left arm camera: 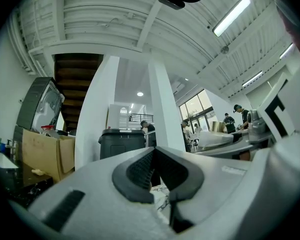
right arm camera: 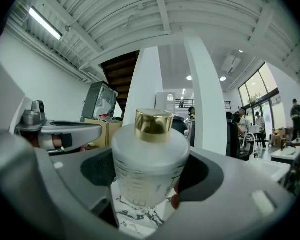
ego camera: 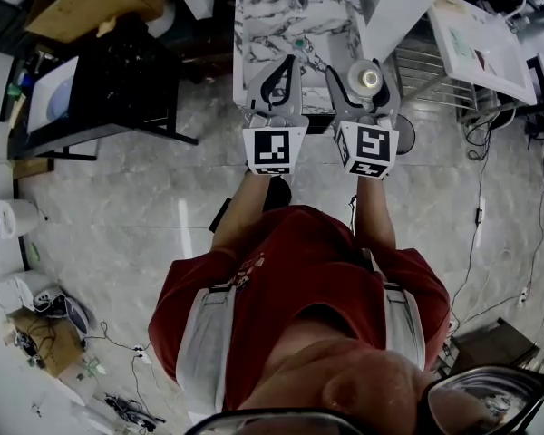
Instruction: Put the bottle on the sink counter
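Bottle (right arm camera: 149, 156) stands upright, gold cap up, clamped in the right gripper (ego camera: 364, 78) over the marble sink counter's (ego camera: 252, 25) near edge. Left gripper (left arm camera: 159, 176) is pinched shut on nothing.

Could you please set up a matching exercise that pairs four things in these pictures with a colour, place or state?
Column one:
1. bottle
2. bottle cap
3. left gripper
4. sink counter

Column two:
A. white marble with dark veins
B. gold
C. jaws together, nothing between them
D. held by the right gripper

Pairs: 1-D, 2-B, 3-C, 4-A.
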Available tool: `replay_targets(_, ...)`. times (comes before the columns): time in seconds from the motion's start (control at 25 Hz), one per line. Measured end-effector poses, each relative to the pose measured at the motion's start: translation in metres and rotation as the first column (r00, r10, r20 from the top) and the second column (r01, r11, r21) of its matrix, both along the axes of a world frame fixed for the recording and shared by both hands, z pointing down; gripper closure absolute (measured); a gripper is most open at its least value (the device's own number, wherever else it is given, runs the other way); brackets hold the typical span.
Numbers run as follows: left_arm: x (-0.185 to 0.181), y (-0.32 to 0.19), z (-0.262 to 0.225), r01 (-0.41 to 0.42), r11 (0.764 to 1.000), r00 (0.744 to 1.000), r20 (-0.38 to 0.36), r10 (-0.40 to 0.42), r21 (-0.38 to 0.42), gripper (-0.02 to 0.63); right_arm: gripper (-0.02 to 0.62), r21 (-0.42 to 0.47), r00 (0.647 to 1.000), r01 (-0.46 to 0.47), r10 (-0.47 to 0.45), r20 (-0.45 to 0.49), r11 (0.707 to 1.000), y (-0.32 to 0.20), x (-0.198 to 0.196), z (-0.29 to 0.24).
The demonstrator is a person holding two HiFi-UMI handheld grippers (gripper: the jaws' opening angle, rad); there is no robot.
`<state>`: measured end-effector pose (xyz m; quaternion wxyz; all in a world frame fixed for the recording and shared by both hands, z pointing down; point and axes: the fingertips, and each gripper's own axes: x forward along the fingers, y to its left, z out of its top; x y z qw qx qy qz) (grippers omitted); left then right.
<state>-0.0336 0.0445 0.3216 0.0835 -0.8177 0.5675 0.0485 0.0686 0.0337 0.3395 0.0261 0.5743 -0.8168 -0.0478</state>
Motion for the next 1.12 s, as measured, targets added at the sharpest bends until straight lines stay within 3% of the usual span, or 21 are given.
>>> replay_targets(0.2,-0.019,-0.037,-0.007,-0.016,1.000,1.000,-0.005,0.017,0.025,0.604,0.244,-0.006,1.000,-0.020,0.020,-0.002,1.000,-0.035,-0.018,-0.003)
replay_targets(0.52,-0.046,-0.091,-0.006,-0.041,0.999,0.999,-0.014,0.041,0.002,0.604,0.244,-0.017,0.999,-0.042,0.041,-0.016,0.999,-0.087,-0.046,-0.003)
replay_targets(1.12,-0.072,-0.171,-0.002,-0.093,0.996,0.996,-0.006,0.093,-0.003,0.604,0.244,-0.039,0.994,-0.112,0.112,-0.020,0.993,-0.158,-0.069,0.006)
